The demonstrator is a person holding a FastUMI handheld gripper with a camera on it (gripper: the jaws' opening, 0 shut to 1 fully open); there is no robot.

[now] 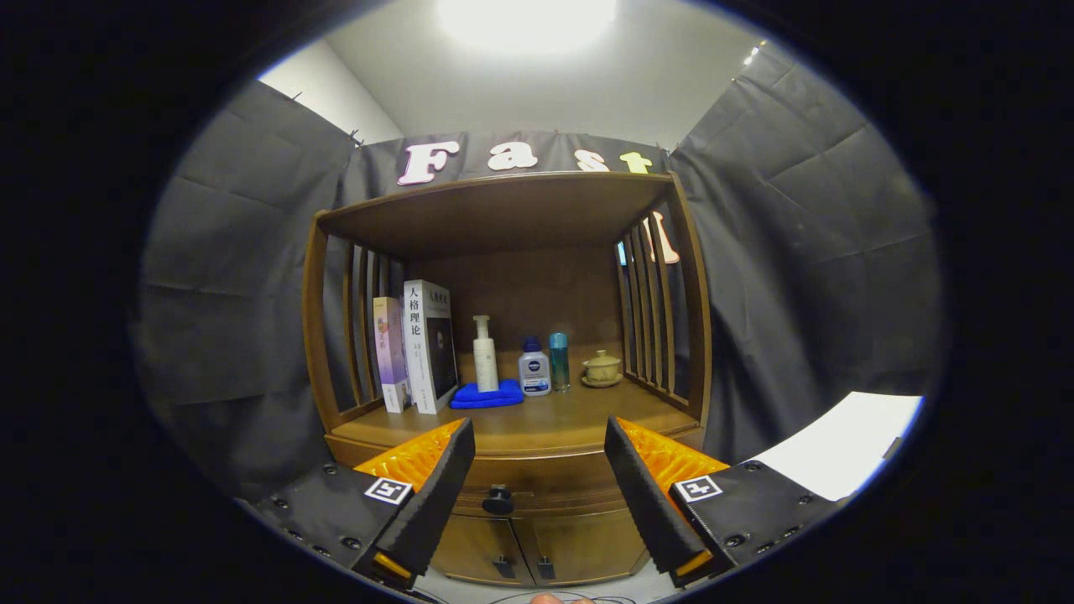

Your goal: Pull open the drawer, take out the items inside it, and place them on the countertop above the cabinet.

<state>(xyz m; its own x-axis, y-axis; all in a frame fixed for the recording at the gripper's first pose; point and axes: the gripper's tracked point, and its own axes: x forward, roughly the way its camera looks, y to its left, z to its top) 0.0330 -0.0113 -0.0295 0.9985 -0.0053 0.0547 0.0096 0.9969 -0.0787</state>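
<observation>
A brown wooden cabinet stands ahead of me. Its drawer (pixel 537 482) sits closed under the countertop (pixel 545 419), with a round dark knob (pixel 497 500) at its middle. The knob lies between my two fingers and somewhat beyond them. My gripper (pixel 539 453) is open, fingers spread wide with nothing between them. The drawer's contents are hidden.
On the countertop stand two books (pixel 415 348), a white pump bottle (pixel 485 356) on a blue cloth (pixel 488 394), a small white and blue bottle (pixel 534 367), a teal bottle (pixel 560 361) and a lidded cup (pixel 602 369). Two small doors (pixel 529 549) sit below the drawer. Slatted sides and a top shelf enclose the countertop.
</observation>
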